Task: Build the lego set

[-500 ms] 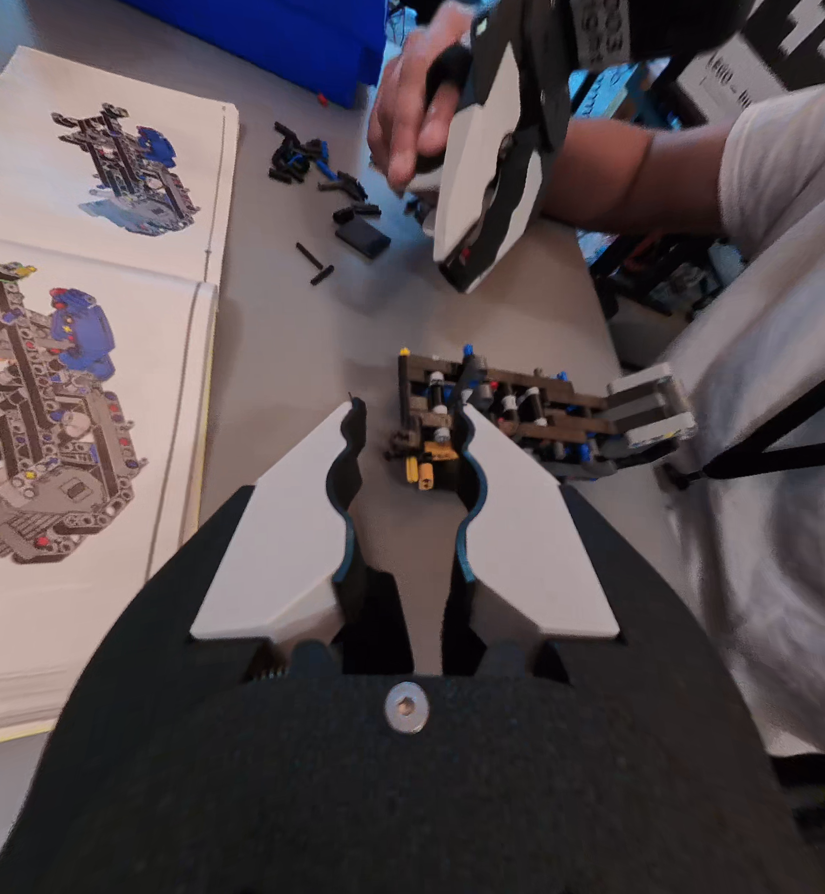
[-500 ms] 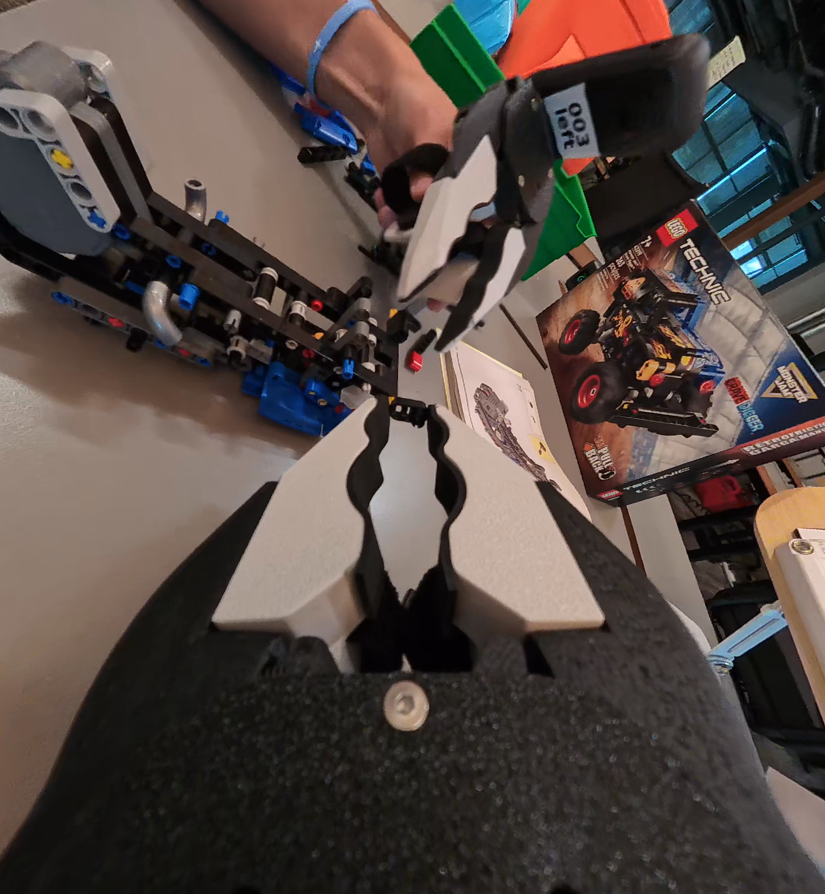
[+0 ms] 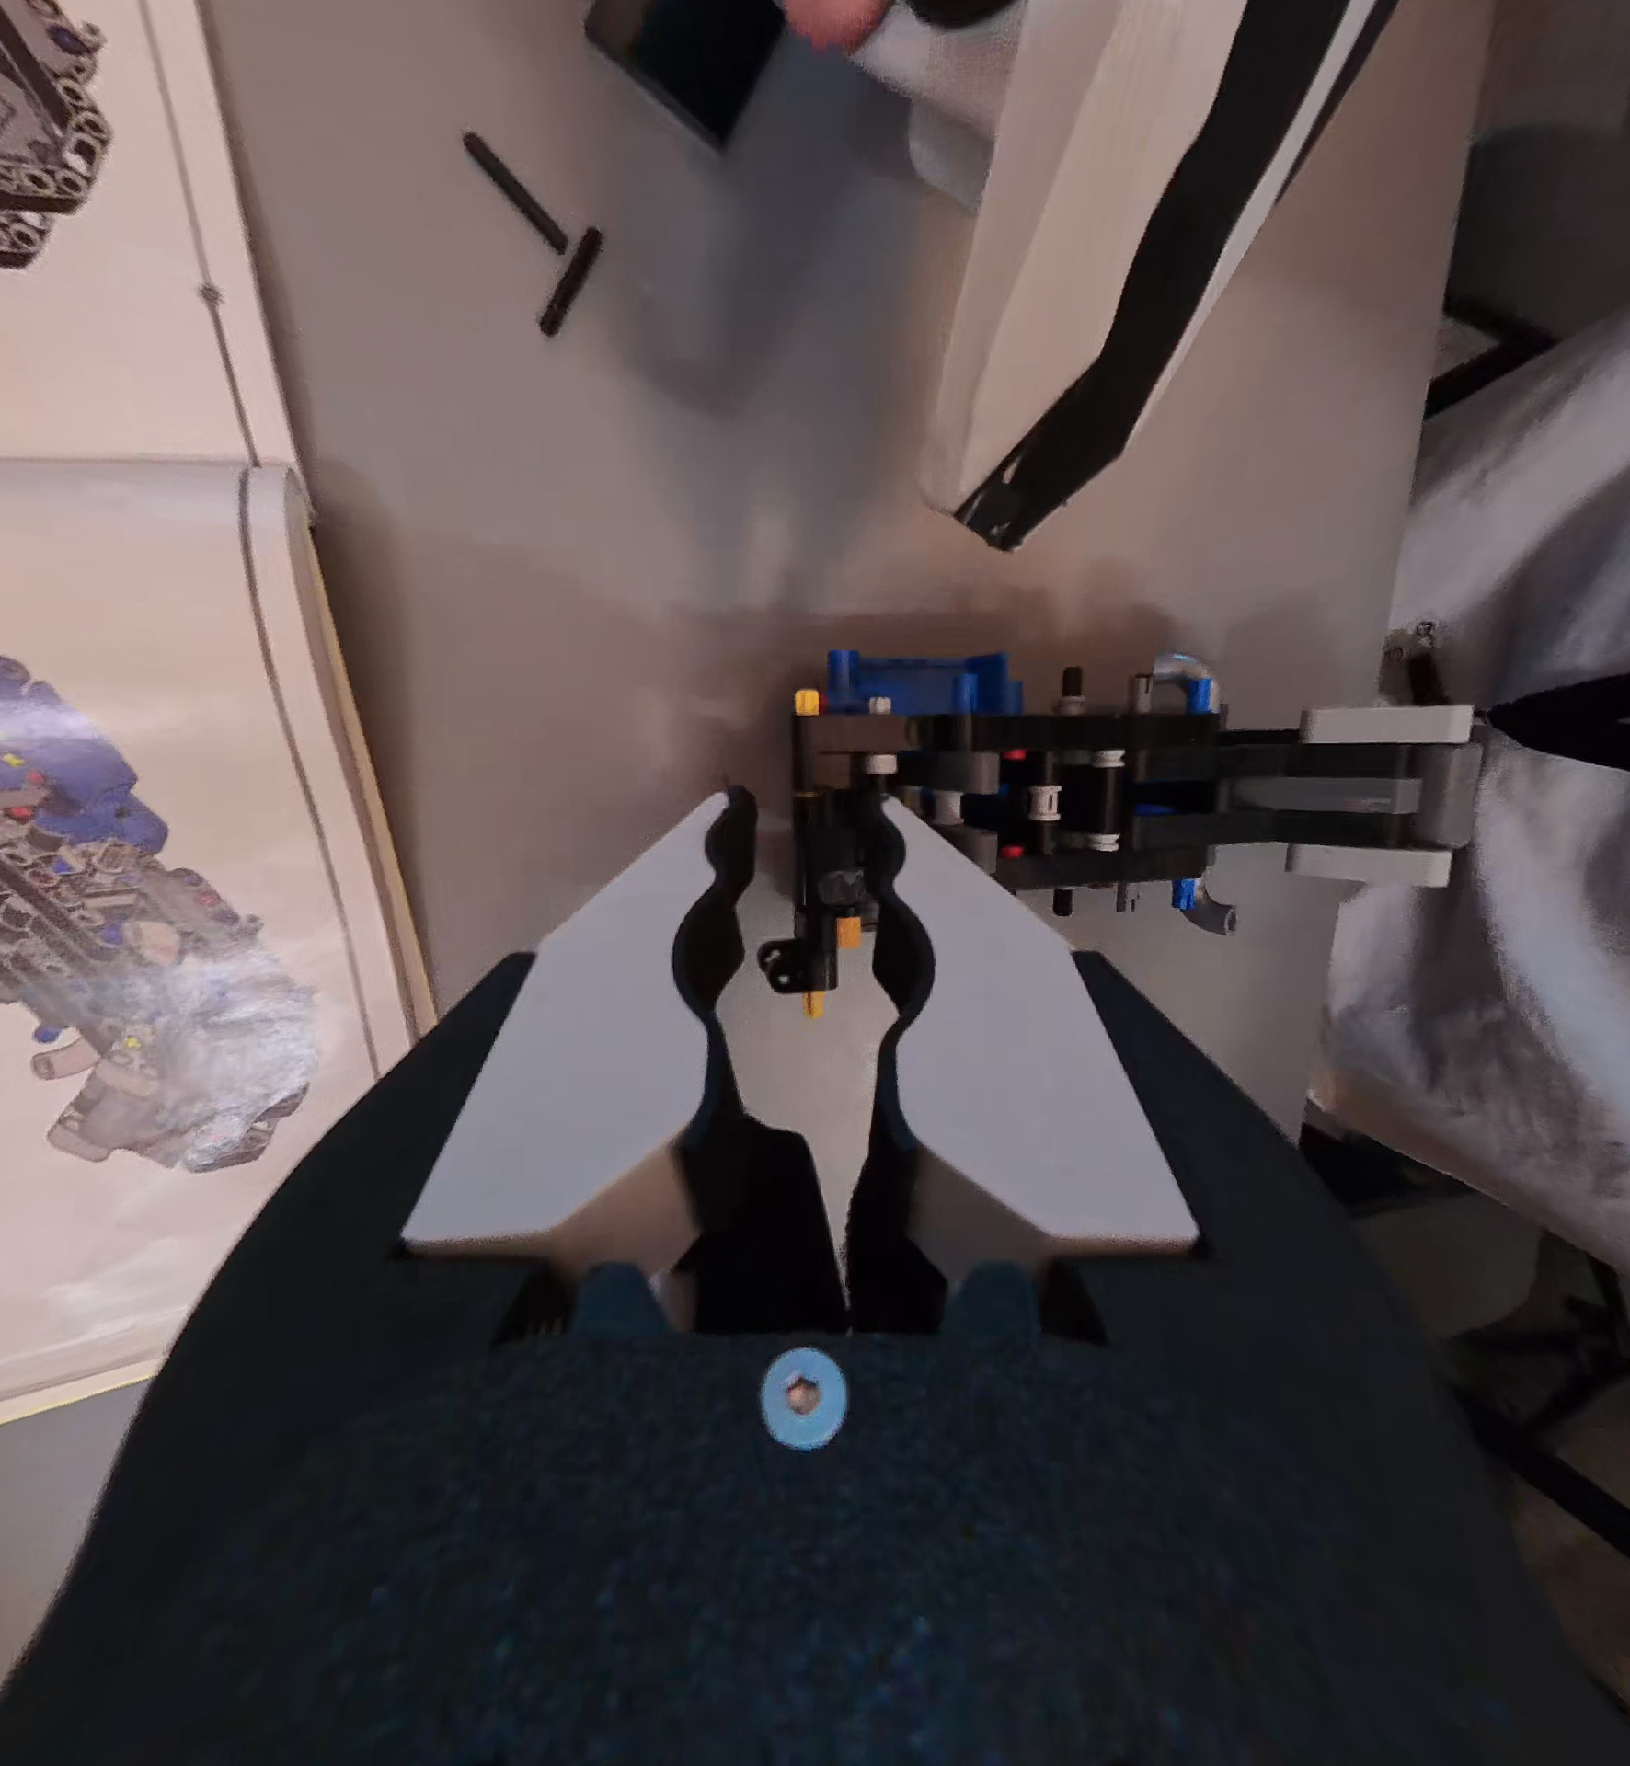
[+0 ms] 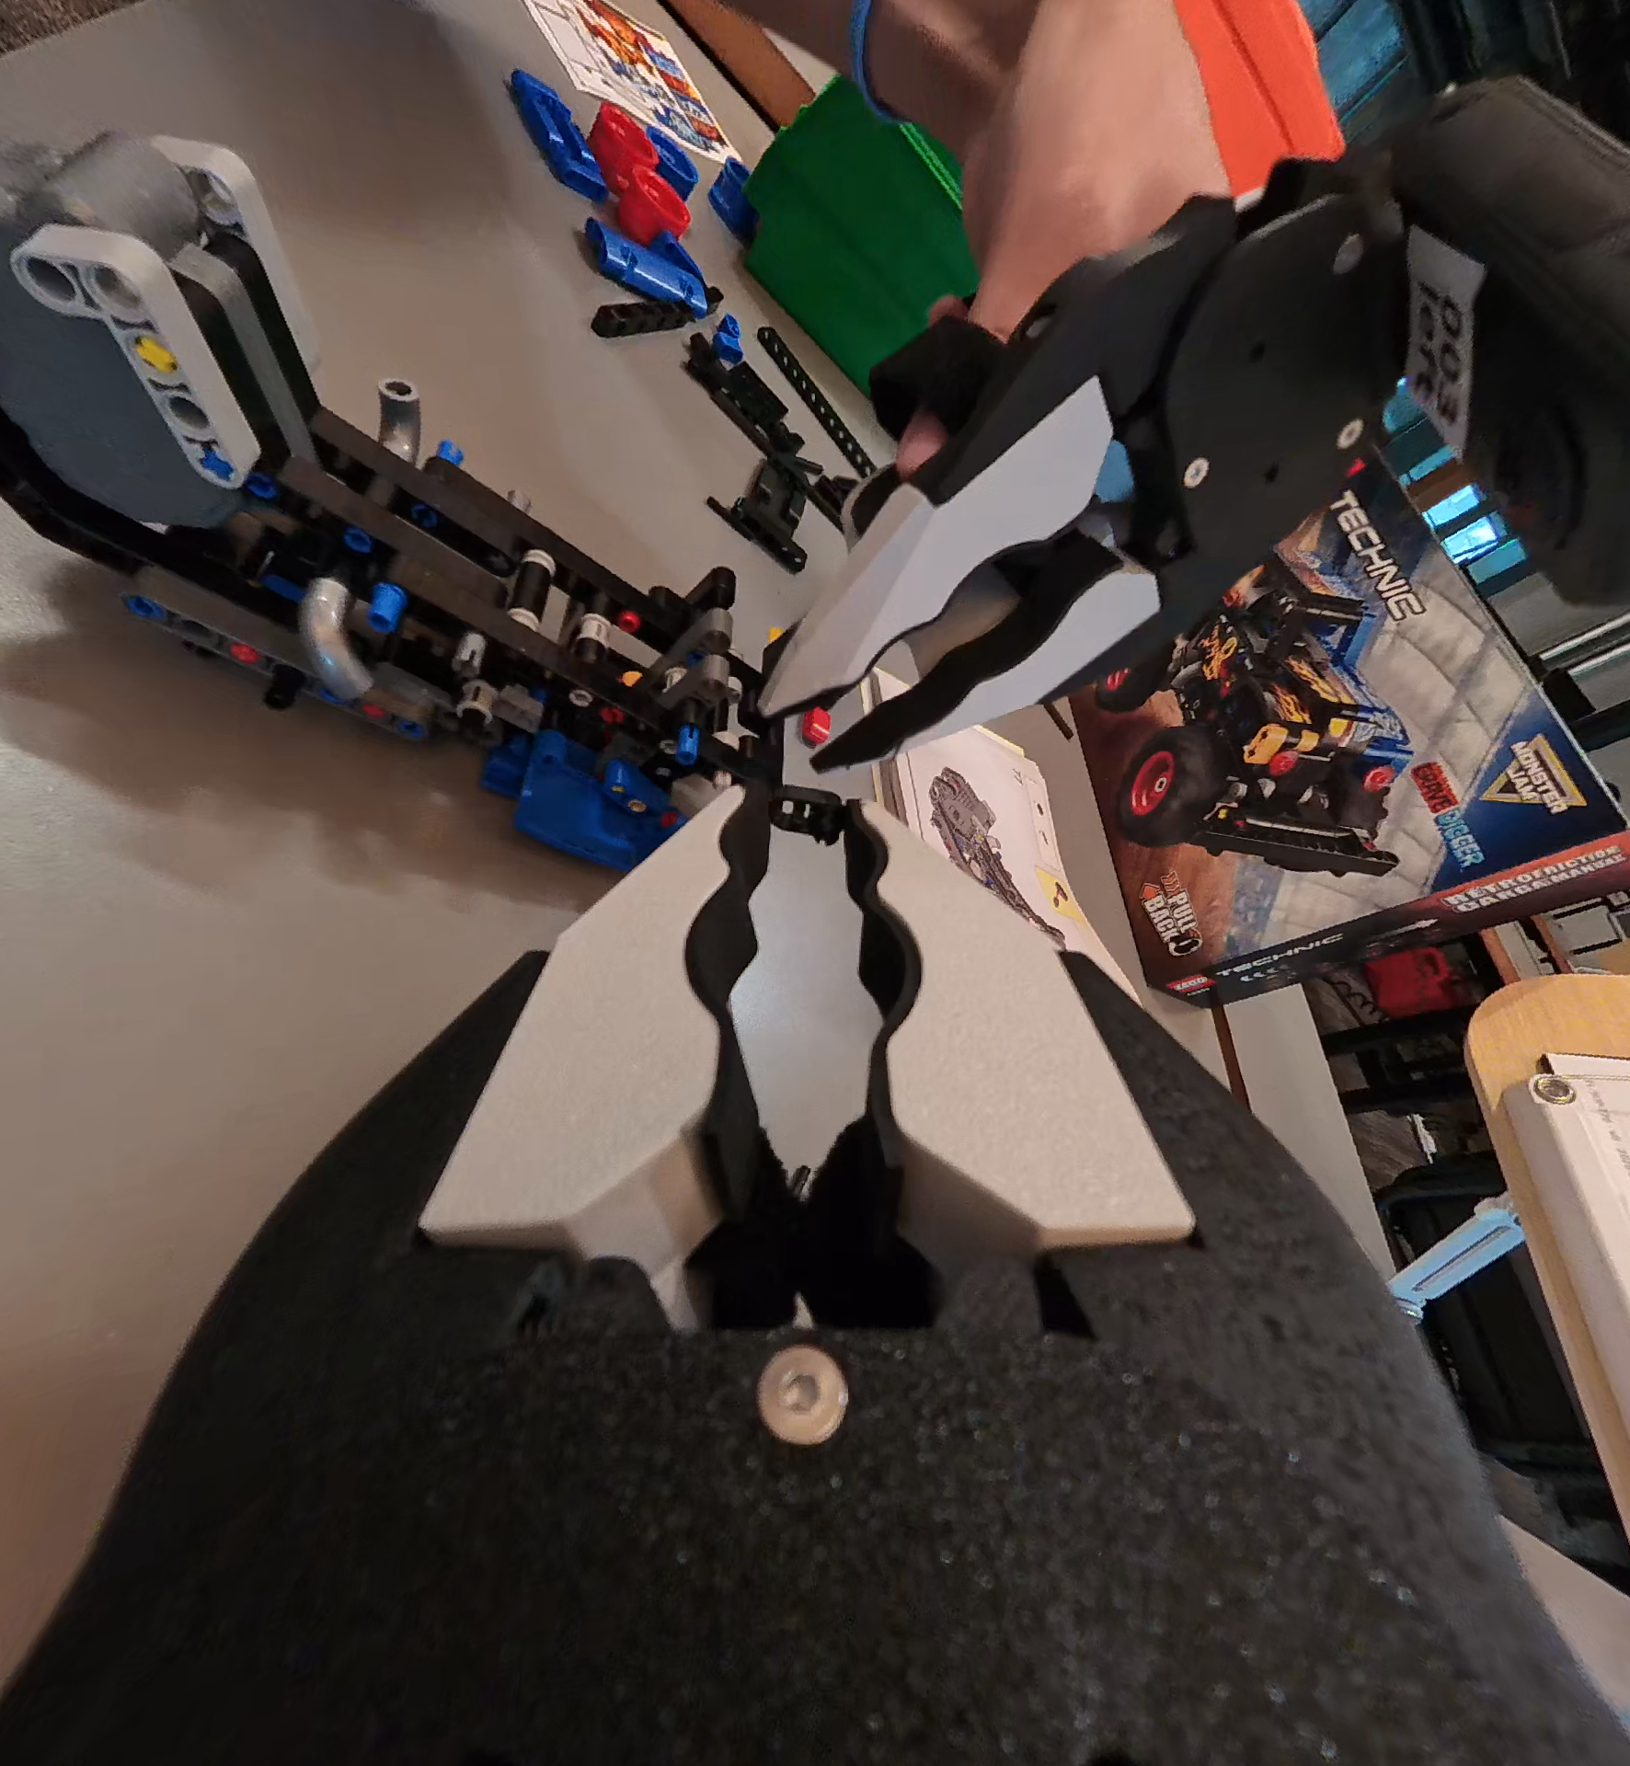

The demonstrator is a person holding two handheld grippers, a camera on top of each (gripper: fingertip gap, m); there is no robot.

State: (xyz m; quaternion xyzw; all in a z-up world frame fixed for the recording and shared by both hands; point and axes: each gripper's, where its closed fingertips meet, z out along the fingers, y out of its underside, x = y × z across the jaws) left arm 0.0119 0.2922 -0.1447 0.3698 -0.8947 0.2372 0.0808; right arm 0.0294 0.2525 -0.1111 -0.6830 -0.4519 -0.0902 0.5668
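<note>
The half-built lego chassis [image 3: 1165, 741] of black beams, a blue block and a grey rear block lies on the grey table [image 3: 553, 621]. My left gripper [image 3: 813, 801] is open, and its fingers straddle the chassis's black front end with the yellow pins. In the right wrist view the chassis [image 4: 94, 401] runs from upper left to centre. My right gripper [image 4: 800, 805] is shut on a small black connector [image 4: 804, 814], just short of the chassis front. The left gripper [image 4: 797, 736] hangs over that same end, with a red pin [image 4: 813, 726] showing between its tips.
An open instruction booklet [image 3: 123, 764] lies to the left, with loose black pins [image 3: 570, 282] beyond it. Blue and red parts [image 4: 639, 191], black beams [image 4: 792, 411], a green bin [image 4: 849, 239] and the set's box [image 4: 1346, 726] lie past the chassis. A white-shirted person [image 3: 1537, 812] is at the right. The gap from one gripper's tips to the other's is roughly 6 cm.
My left gripper has come in closer and lower over the chassis front. My right gripper, still holding the black connector, has also moved nearer to that end.
</note>
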